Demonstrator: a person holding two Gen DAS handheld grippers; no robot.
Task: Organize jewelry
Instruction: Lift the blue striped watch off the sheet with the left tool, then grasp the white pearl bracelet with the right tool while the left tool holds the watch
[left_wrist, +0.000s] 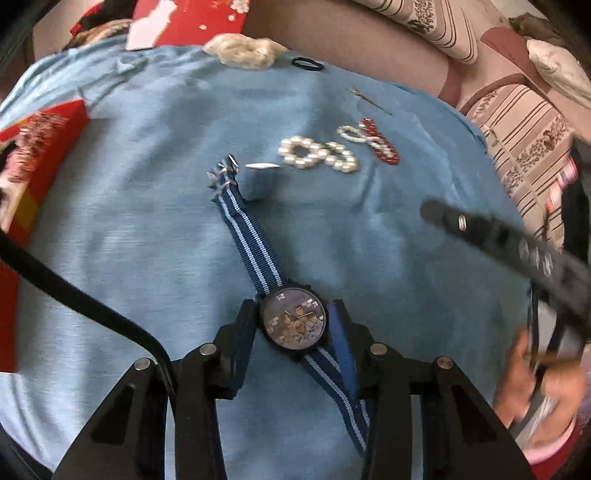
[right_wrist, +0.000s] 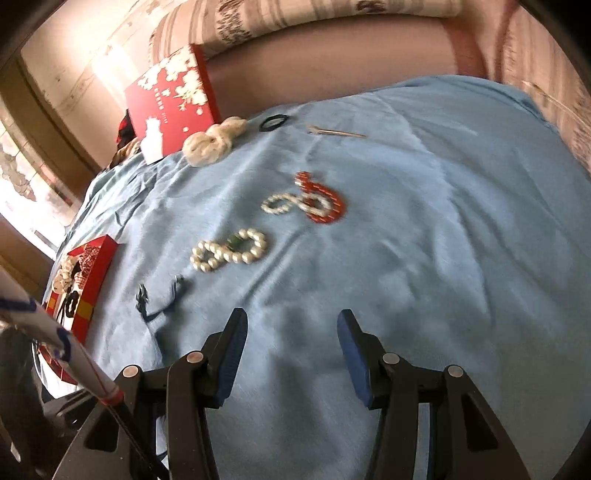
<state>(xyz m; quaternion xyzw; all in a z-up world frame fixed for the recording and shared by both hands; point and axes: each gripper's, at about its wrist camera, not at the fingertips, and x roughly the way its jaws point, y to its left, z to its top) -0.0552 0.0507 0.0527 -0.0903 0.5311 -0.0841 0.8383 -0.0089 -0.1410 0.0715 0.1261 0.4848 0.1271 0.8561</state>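
A wristwatch (left_wrist: 294, 321) with a blue striped strap lies on the blue cloth (left_wrist: 147, 221). Its dial sits between the fingertips of my left gripper (left_wrist: 294, 314), whose pads rest against the case on both sides. The strap's buckle end (left_wrist: 223, 171) points away toward a pearl bracelet (left_wrist: 319, 153). My right gripper (right_wrist: 292, 317) hovers over bare cloth, open and with nothing between its fingers. Ahead of it lie the pearl bracelet (right_wrist: 229, 251), a small white bead bracelet (right_wrist: 291, 203) and a red bead bracelet (right_wrist: 327, 206).
An open red box (left_wrist: 33, 162) holding several items sits at the left edge of the cloth. A red flowered lid (right_wrist: 170, 96), a cream scrunchie (right_wrist: 214, 142), a black hair tie (right_wrist: 273, 122) and a metal hairpin (right_wrist: 336, 133) lie at the far side. A person's hand (left_wrist: 532, 373) shows at the right.
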